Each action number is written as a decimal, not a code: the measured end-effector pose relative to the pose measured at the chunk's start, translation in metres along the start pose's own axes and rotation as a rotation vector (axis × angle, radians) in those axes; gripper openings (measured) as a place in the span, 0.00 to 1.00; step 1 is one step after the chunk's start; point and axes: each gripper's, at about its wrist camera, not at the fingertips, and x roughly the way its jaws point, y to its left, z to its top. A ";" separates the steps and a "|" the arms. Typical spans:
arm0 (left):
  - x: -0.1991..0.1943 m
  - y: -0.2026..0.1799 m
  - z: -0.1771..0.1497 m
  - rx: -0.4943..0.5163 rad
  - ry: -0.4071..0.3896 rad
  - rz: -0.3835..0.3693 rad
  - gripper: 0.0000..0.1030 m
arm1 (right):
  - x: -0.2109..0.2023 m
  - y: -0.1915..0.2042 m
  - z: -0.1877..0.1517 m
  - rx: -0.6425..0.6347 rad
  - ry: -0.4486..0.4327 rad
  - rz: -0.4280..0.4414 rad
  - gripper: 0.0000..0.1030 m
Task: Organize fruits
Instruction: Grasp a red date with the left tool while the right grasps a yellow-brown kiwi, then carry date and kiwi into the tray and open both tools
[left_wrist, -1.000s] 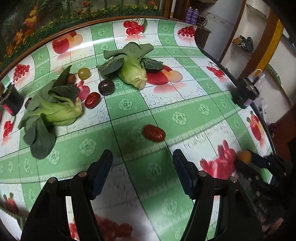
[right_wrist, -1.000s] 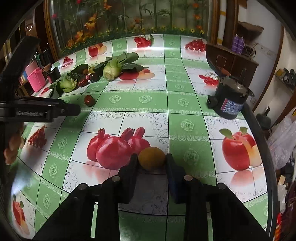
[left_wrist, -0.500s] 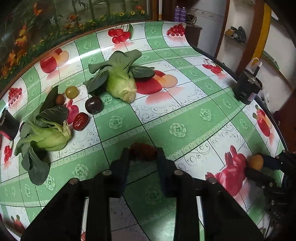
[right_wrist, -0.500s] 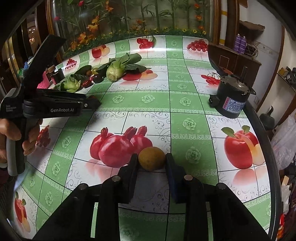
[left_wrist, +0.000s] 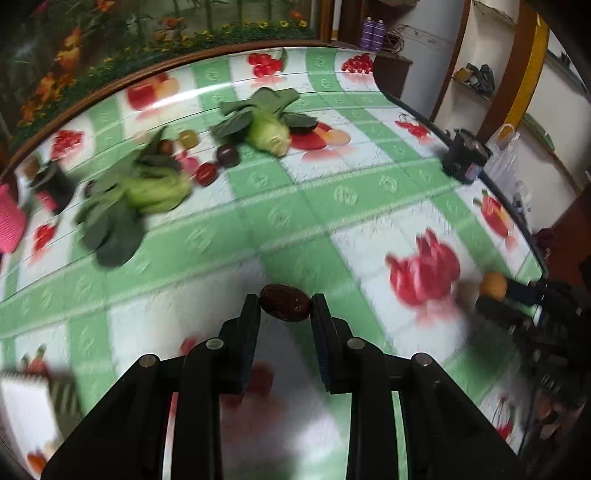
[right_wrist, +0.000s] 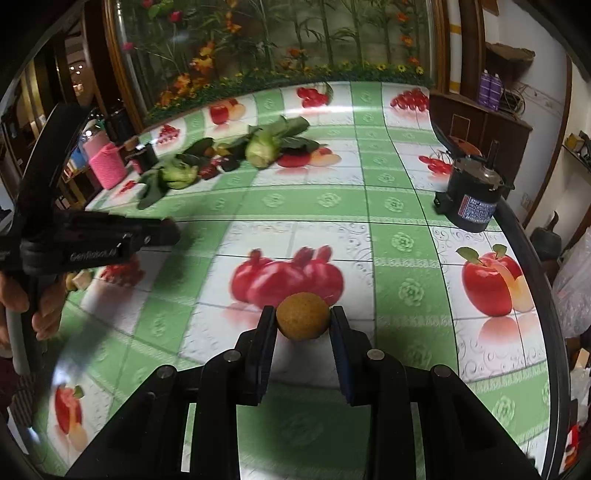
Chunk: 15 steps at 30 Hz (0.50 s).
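My left gripper (left_wrist: 284, 308) is shut on a dark red date (left_wrist: 284, 308), held above the fruit-print tablecloth (left_wrist: 332, 192). My right gripper (right_wrist: 303, 320) is shut on a round yellow-brown fruit (right_wrist: 303, 320), which also shows at the right edge of the left wrist view as an orange ball (left_wrist: 492, 285). In the right wrist view the left gripper (right_wrist: 166, 230) comes in from the left, held by a hand (right_wrist: 22, 306). Far back lie another red date (left_wrist: 206, 173), a dark plum (left_wrist: 228, 155), a green fruit (left_wrist: 189, 138) and a small brown fruit (left_wrist: 166, 146).
Two bok choy heads (left_wrist: 159, 190) (left_wrist: 267, 131) lie among the far fruits. A black motor-like can (right_wrist: 471, 197) stands near the table's right edge. A pink container (right_wrist: 107, 166) and a dark cup (left_wrist: 55, 184) are at the far left. A notebook (left_wrist: 22, 402) lies near left.
My left gripper closed on the red date that lay on the cloth, then lifted it and drew back toward the near side. The right gripper kept its fruit and shifted slightly.
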 end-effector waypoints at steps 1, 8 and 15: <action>-0.007 0.001 -0.008 0.002 -0.004 0.012 0.24 | -0.004 0.002 -0.002 0.008 -0.006 0.012 0.30; -0.056 0.021 -0.054 -0.072 -0.023 -0.032 0.24 | -0.022 0.042 -0.018 -0.009 -0.016 0.089 0.29; -0.097 0.054 -0.102 -0.161 -0.045 -0.042 0.24 | -0.028 0.096 -0.026 -0.065 -0.005 0.191 0.29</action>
